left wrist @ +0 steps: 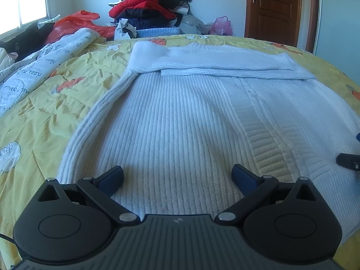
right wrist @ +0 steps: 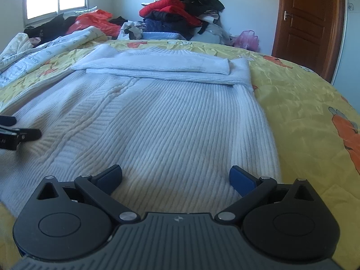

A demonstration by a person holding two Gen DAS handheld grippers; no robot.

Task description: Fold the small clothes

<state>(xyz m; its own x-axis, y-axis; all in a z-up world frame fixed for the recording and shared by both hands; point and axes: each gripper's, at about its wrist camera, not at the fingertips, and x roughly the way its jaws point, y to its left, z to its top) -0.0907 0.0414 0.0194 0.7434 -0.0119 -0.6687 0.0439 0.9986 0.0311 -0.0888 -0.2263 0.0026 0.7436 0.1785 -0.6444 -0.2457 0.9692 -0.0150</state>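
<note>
1. Left fingers and right fingers are spread wide, gripping nothing, above the sweater's near hem.
2. The sweater lies flat on the bed, sleeves folded across its top.
3. Each gripper's body hides the hem beneath it.

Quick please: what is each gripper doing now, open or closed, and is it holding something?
Left gripper: jaws open, holding nothing, above the white sweater.
Right gripper: jaws open, holding nothing.

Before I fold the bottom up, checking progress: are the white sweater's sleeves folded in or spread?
Folded in: both sleeves lie across the white knit sweater, stacked near its collar.
</note>
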